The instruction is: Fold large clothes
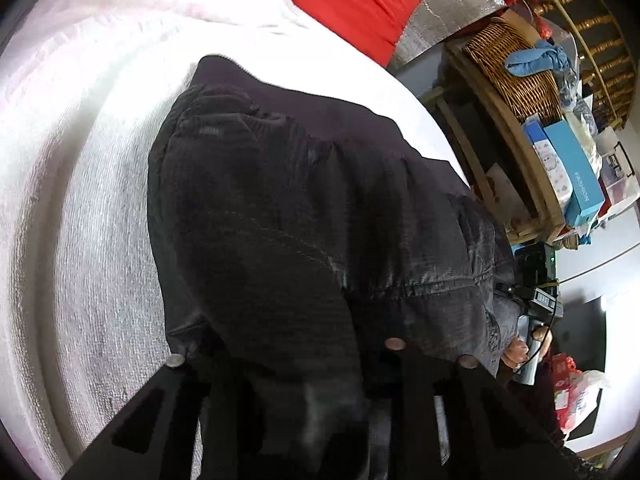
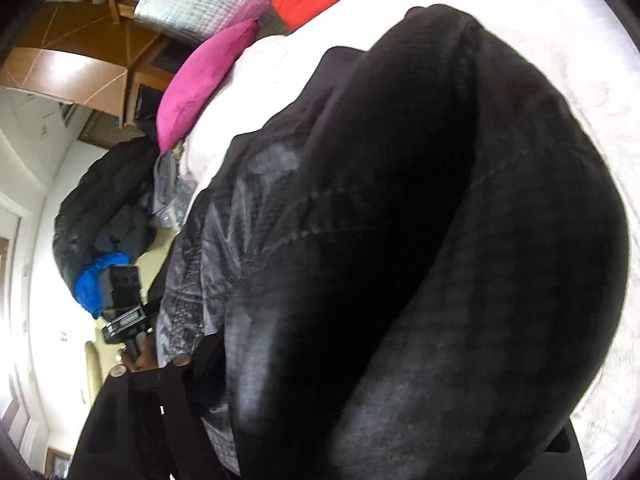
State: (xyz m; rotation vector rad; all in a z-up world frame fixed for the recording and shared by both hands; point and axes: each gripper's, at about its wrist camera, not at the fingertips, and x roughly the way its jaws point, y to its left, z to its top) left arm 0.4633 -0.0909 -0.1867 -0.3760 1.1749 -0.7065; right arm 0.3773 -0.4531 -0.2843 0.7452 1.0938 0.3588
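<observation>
A large black garment (image 1: 280,208) of ribbed fabric hangs over a white bed cover (image 1: 80,200), lifted at its near edge. My left gripper (image 1: 320,392) is shut on its edge; cloth bunches between the black fingers (image 1: 160,400). My right gripper (image 2: 320,420) is shut on the same garment (image 2: 440,220), whose folds fill the right wrist view and hide most of its fingers (image 2: 176,408). Each gripper shows in the other's view: the right one (image 1: 532,300) at the garment's right edge, the left one (image 2: 124,320) at its left edge.
Red pillows (image 1: 352,4) and a pink pillow (image 2: 200,84) lie at the head of the bed. A wooden shelf holds a wicker basket (image 1: 512,72) and blue boxes (image 1: 576,184). A dark heap of clothes (image 2: 104,208) lies beside the bed.
</observation>
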